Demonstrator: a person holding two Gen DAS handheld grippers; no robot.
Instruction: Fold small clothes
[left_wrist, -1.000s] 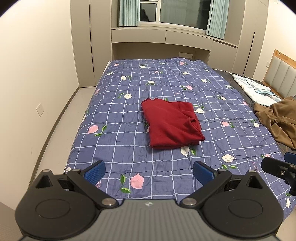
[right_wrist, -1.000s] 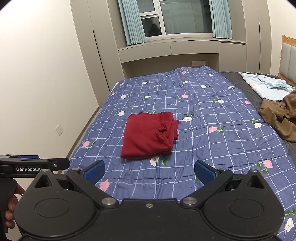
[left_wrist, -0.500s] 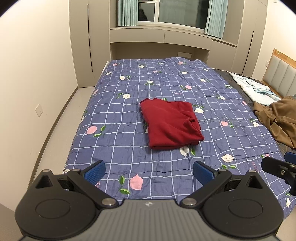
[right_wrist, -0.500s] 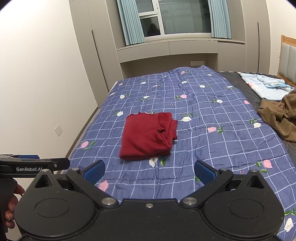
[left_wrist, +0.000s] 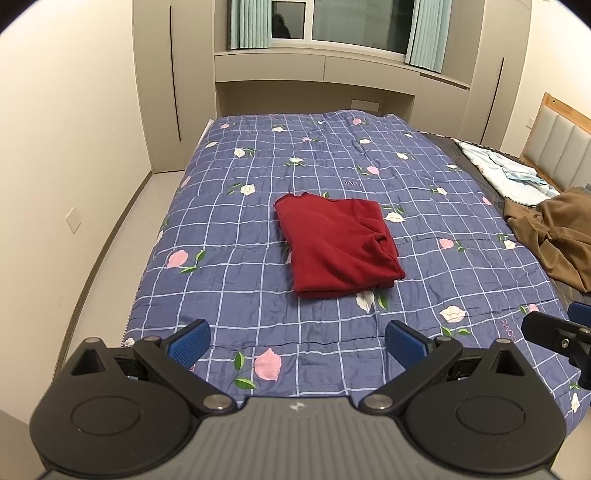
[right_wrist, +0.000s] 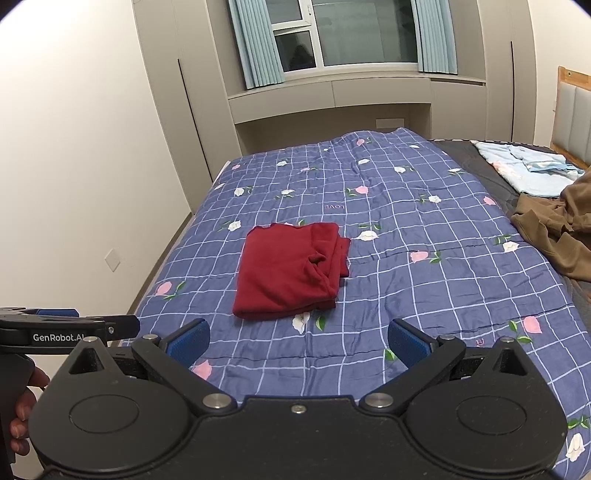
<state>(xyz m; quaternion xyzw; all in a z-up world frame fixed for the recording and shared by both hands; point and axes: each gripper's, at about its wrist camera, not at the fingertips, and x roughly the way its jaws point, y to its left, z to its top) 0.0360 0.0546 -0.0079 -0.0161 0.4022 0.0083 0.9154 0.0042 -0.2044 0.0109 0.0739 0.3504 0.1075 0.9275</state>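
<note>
Cream walls (left_wrist: 74, 129), grey built-in wardrobes (left_wrist: 173, 85), dark window (right_wrist: 354, 33) with teal curtains (right_wrist: 258, 44), padded headboard (left_wrist: 561, 147).

folded garment (left_wrist: 336, 245) lies mid-quilt (left_wrist: 229, 258) on bed | crumpled garment (left_wrist: 554, 240) at right edge | pale cloth (left_wrist: 506, 173) beyond it, far right | headboard (left_wrist: 561, 147) right | window (left_wrist: 332, 20) far | both grippers near, apart from garment
</note>
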